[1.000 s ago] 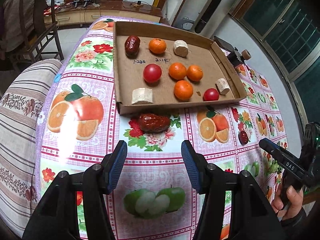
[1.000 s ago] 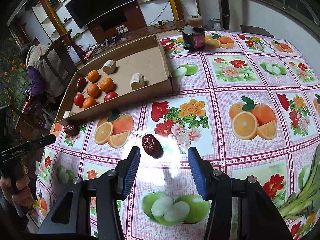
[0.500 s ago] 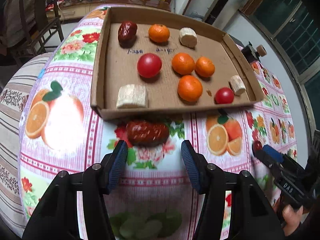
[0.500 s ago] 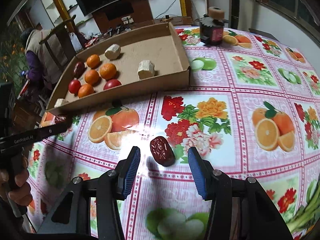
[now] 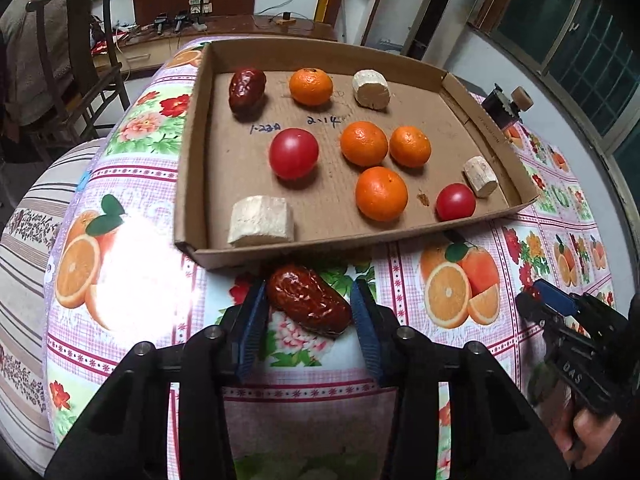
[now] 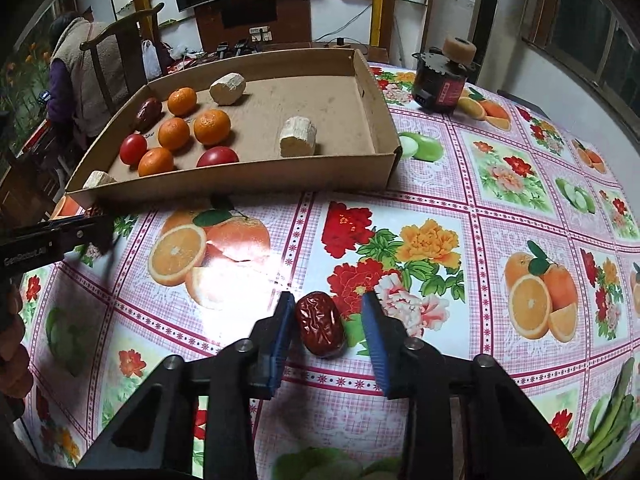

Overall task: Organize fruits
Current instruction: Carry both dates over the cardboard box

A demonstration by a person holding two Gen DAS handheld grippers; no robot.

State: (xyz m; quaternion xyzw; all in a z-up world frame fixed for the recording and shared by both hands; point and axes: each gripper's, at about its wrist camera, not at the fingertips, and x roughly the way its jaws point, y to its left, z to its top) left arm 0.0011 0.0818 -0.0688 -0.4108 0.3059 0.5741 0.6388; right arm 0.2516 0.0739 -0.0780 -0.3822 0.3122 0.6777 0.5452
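Left wrist view showed the left gripper (image 5: 308, 292) lowered over a big wrinkled date (image 5: 310, 310) that lay slanted on the table (image 5: 140, 280), just in front of the near wall of the cardboard box (image 5: 188, 148). The jaws had just been closing, and both blue pads touched the ends of this date, so it was grasped. Inside the box lay four oranges (image 5: 381, 193), two tomatoes (image 5: 293, 153), another date and three pale chunks. In the right wrist view the right gripper (image 6: 328, 308) stood around a smaller date (image 6: 320, 330) on the flowered cloth, well apart from the box. Its jaws had also just been closing. The left pad was against the fruit, but a narrow gap remained at the right pad, so this date was not yet clamped.
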